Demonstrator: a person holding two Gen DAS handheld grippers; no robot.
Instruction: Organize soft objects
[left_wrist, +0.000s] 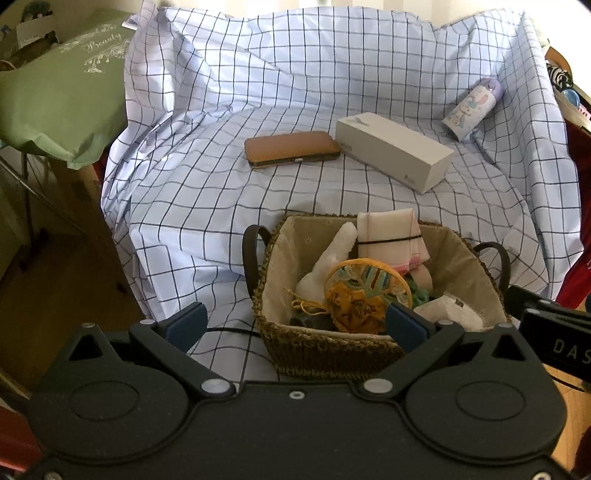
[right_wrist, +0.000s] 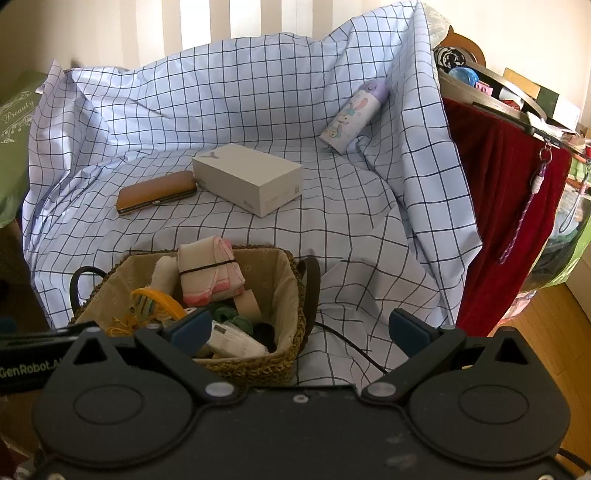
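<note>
Checked cloth (left_wrist: 295, 92) lies bare behind the basket (left_wrist: 321, 354); both grippers' jaws gape, holding nothing.

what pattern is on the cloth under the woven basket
Pale sheet with a dark thin-lined grid check, clearest in the right wrist view.

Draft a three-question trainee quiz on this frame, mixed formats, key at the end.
1. True or false: the folded cloth bundle lies in the woven basket.
2. Which lies between the brown case and the patterned bottle? A) white box B) yellow pouch C) red cloth
3. Fill in: the left gripper and the right gripper are both ___.

Key: 1 true; 2 A; 3 open.
</note>
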